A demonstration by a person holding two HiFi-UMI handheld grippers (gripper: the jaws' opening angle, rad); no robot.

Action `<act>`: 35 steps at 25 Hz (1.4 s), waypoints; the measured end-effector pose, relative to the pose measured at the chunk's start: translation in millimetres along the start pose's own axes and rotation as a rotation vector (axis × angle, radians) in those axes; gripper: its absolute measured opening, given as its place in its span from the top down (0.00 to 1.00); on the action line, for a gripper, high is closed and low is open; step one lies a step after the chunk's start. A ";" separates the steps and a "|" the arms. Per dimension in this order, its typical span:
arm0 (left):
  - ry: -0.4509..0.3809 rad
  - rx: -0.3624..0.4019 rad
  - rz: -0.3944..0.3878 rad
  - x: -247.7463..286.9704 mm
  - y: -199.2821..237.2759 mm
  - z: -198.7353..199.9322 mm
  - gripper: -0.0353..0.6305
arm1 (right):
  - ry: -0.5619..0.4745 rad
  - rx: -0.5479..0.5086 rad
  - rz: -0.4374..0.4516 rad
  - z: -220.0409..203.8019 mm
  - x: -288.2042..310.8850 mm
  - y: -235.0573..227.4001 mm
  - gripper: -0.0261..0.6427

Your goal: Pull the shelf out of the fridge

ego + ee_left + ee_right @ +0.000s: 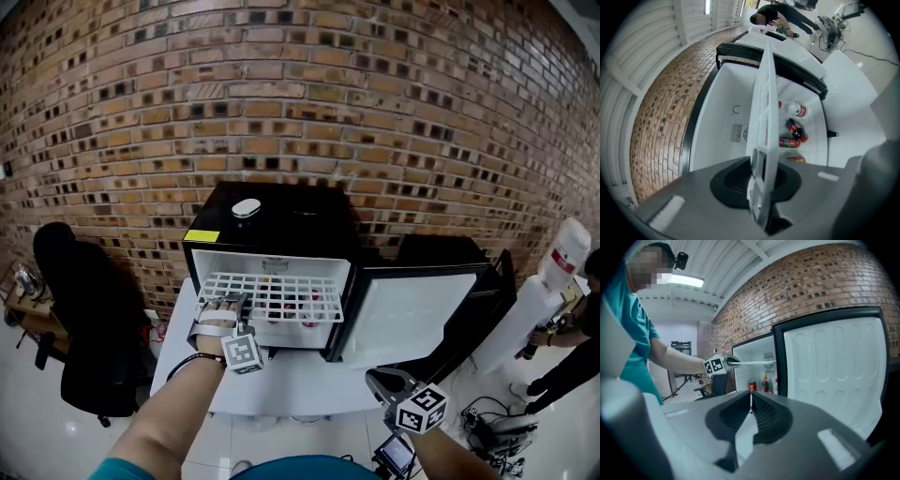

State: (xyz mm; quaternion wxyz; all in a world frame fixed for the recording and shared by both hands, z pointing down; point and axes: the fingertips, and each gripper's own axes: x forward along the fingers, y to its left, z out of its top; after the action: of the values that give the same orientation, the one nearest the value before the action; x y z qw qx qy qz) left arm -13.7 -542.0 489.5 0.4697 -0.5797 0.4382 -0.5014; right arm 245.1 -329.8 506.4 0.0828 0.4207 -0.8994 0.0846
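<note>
A black mini fridge (pixel 272 211) stands open, its door (pixel 408 314) swung out to the right. The white wire shelf (pixel 272 295) sticks partway out of the cabinet, level. My left gripper (pixel 241 303) is shut on the shelf's front edge near its left corner. In the left gripper view the shelf (pixel 764 117) runs edge-on between the jaws of that gripper (pixel 759 174). My right gripper (pixel 382 381) hangs low in front of the door, shut and empty. In the right gripper view the jaws of that gripper (pixel 750 405) meet, and the left gripper (pixel 731 361) holds the shelf (pixel 752 363).
Bottles (pixel 794 129) and a red can (pixel 752 385) sit on the fridge floor under the shelf. A small white object (pixel 247 207) lies on the fridge top. The fridge rests on a white platform (pixel 281 380) before a brick wall. A black chair (pixel 84 309) is at left, a person (pixel 577 337) at right.
</note>
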 end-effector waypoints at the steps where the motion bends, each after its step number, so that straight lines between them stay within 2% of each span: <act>1: -0.004 -0.004 0.005 -0.3 0.5 -0.1 0.89 | -0.004 0.003 -0.008 0.6 -1.9 -2.0 0.94; 7: -0.091 -0.046 -0.001 -3.4 -1.0 6.1 0.89 | -0.010 0.019 -0.043 -0.8 -8.9 -7.3 0.94; 11: -0.160 -0.015 0.003 -3.0 -0.4 8.3 0.89 | -0.010 0.028 -0.061 -3.1 -8.4 -8.3 0.94; 16: -0.137 -0.027 -0.010 -10.5 2.0 9.7 0.89 | -0.010 0.029 -0.058 -1.0 -3.8 1.5 0.94; 23: -0.201 -0.029 -0.003 -49.3 -5.6 10.2 0.89 | -0.002 0.030 -0.063 -4.8 -3.7 7.8 0.94; 26: -0.194 -0.057 -0.034 -61.1 -17.5 5.2 0.90 | -0.005 0.037 -0.055 -8.0 -4.8 12.3 0.94; 30: -0.145 -0.097 -0.046 -80.3 -19.5 -12.6 0.90 | -0.010 0.024 -0.022 -5.4 -6.0 20.1 0.94; 35: -0.108 -0.090 -0.077 -123.1 -37.1 -15.0 0.90 | -0.028 0.005 0.033 -4.2 -22.6 26.2 0.94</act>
State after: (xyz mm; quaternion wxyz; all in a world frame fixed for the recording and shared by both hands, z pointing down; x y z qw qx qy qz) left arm -41.2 -416.5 505.9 0.4464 -0.6428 0.4116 -0.4670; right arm 239.5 -295.4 503.4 0.0678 0.4071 -0.9071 0.0825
